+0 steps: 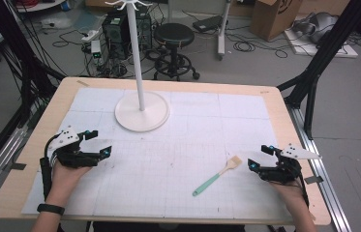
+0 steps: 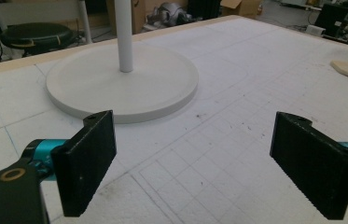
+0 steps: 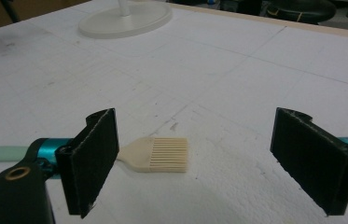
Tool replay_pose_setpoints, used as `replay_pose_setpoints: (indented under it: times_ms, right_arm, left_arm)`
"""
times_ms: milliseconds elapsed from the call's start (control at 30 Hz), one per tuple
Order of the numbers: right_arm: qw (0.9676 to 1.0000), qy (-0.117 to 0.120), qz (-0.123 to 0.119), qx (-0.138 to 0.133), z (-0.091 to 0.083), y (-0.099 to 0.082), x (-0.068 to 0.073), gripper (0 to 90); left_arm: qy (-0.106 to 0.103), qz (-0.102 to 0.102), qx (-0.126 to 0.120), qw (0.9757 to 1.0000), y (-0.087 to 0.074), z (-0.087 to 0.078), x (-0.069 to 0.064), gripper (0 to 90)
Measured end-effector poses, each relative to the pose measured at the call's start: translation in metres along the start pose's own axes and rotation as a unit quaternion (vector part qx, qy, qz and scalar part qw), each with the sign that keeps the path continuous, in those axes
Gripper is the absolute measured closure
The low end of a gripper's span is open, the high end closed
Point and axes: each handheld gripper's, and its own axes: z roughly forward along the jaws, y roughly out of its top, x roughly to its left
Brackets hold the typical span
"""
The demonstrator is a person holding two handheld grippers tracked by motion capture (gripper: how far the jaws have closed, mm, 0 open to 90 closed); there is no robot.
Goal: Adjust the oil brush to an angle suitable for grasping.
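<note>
Brush awaits pickup on gridded table

Brush [image 1: 218, 176], cream-bristled with a mint-green handle, lies flat on the white gridded mat [image 1: 178, 159] toward the table's [image 1: 284, 111] right side, bristle end pointing at the right gripper [image 1: 254, 166] and just beside it, not touching. In the right gripper view the bristles [image 3: 162, 154] sit low between the jaws, nearer the left one, which stand wide apart with nothing held. The left gripper [image 1: 101, 153], jaws likewise wide and empty, rests well apart on the mat's left side, facing the white stand [image 1: 142, 111] at the back. The approach appears to be the step in hand; the next move likely calls for the right gripper to drop over the brush, centre it and close.
</note>
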Motion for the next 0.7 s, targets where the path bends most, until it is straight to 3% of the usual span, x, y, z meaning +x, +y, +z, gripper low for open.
replay_pose_setpoints:
  times_ms: [700]
  right_arm:
    - [0.9989,0.035,-0.030,0.004,0.011,0.012,0.005,13.1]
  left_arm:
    - [-0.003,0.002,0.001,1.0000,0.000,-0.001,-0.001,15.1]
